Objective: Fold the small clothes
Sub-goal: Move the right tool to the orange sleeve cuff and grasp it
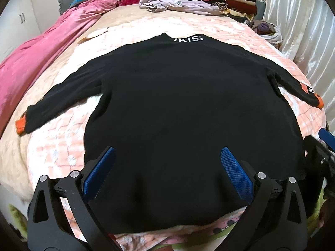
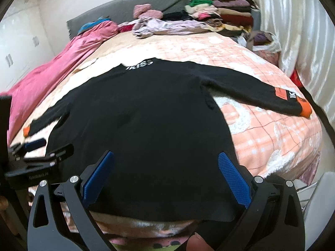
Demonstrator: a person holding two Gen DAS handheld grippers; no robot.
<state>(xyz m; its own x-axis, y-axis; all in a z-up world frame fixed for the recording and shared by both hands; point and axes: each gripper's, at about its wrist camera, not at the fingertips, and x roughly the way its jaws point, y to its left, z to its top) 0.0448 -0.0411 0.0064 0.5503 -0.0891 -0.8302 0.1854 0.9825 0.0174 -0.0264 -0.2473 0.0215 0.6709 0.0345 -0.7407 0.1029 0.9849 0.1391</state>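
One black sweater (image 1: 178, 104) lies spread flat, apparently back side up, on the bed (image 1: 240, 33), collar with white lettering away from me, hem nearest, both orange-cuffed sleeves splayed outward. I have the left tool (image 1: 167, 171) above the hem, jaws spread wide, nothing held. My right tool (image 2: 165, 175) is likewise released and empty, over the hem toward the sweater's right side. No fold made yet, by my judgement.

Risks: knit looks soft and thick; a pinch at the hem could take only the top layer, so the body would drag and bunch rather than fold cleanly. Sleeves not yet tucked could trail. Fluffy checked blanket (image 2: 272, 125) beneath may get snagged into the pinch as well.

View differences: right wrist shows the left tool (image 2: 39, 148) at the frame's left edge, the right sleeve in full with an orange patch (image 2: 281, 93), and a fingertip (image 2: 196, 242) at bottom. Left wrist shows the whole left sleeve and its cuff (image 1: 21, 125), clearer collar lettering (image 1: 189, 39)
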